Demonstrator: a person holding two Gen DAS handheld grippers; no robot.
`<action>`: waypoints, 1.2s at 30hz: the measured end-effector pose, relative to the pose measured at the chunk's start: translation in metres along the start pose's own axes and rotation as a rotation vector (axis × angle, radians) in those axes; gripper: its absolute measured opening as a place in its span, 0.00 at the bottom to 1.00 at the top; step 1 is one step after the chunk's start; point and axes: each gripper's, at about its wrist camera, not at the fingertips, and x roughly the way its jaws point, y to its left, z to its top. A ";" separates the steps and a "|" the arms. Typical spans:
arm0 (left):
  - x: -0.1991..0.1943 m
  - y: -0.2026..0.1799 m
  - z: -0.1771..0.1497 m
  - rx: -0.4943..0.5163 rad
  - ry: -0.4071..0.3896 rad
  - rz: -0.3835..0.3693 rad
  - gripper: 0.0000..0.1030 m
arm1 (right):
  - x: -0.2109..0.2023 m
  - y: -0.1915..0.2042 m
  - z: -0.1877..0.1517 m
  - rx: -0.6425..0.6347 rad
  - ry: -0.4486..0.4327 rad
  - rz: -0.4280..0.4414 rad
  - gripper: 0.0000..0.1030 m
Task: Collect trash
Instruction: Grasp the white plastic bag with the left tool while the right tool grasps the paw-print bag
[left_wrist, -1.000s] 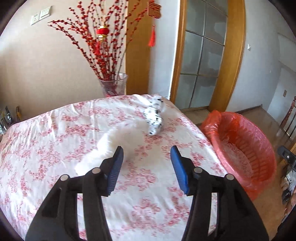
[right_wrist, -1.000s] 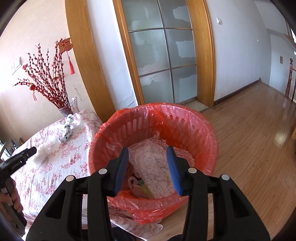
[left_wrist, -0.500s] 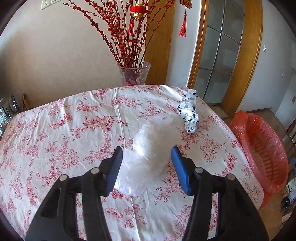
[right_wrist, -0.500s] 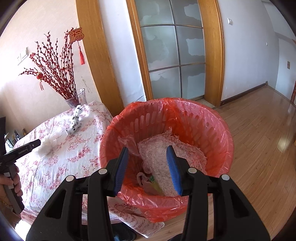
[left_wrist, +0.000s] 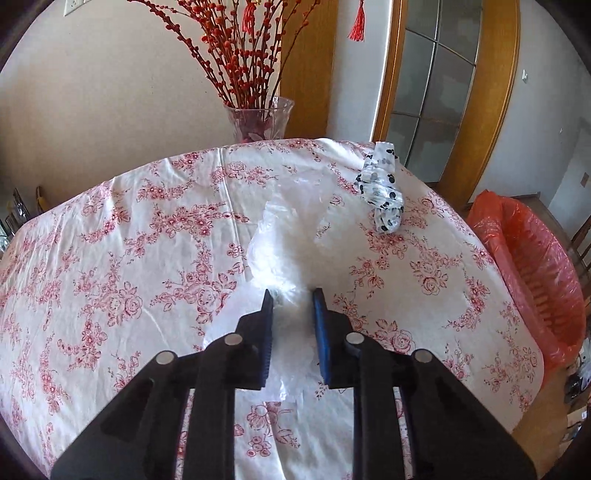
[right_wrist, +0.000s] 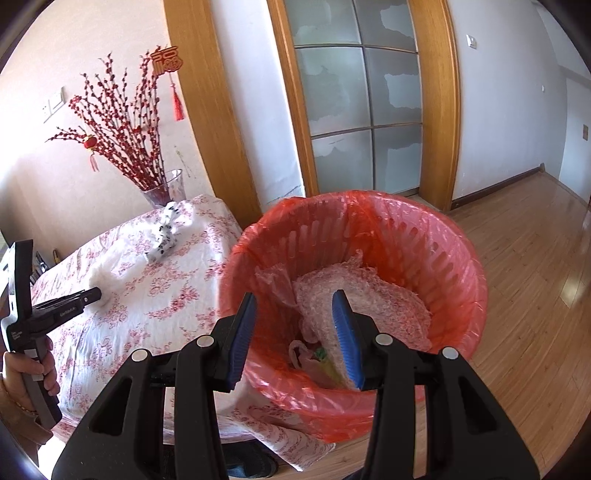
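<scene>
A crumpled clear plastic bag (left_wrist: 291, 236) lies in the middle of the flowered tablecloth (left_wrist: 110, 258). My left gripper (left_wrist: 292, 295) is closing on its near end, with the plastic bunched between the blue pads. The right wrist view shows that left gripper (right_wrist: 94, 293) from the side, tip at the clear plastic bag (right_wrist: 107, 271). A white bag with black spots (left_wrist: 382, 192) lies farther back near the table's right edge. My right gripper (right_wrist: 294, 295) hangs open above the red-lined trash basket (right_wrist: 461, 258), nothing between its fingers.
A glass vase (left_wrist: 258, 118) with red berry branches stands at the table's far edge. The basket sits beside the table's right side and holds a bubble sheet (right_wrist: 388, 306) and other scraps. A hand (right_wrist: 26, 373) holds the left gripper's handle. Wooden floor lies right of the basket.
My left gripper has come forward and down onto the clear bag, and its jaws have narrowed around the plastic. The right gripper has drifted a little over the basket, still open.
</scene>
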 end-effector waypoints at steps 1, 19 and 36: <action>-0.002 0.004 -0.001 -0.008 -0.004 0.009 0.19 | 0.001 0.004 0.001 -0.006 0.000 0.009 0.43; -0.049 0.120 0.002 -0.190 -0.086 0.138 0.20 | 0.091 0.145 0.032 -0.171 0.099 0.179 0.38; -0.042 0.124 0.010 -0.226 -0.096 0.068 0.20 | 0.191 0.187 0.050 -0.178 0.242 0.072 0.09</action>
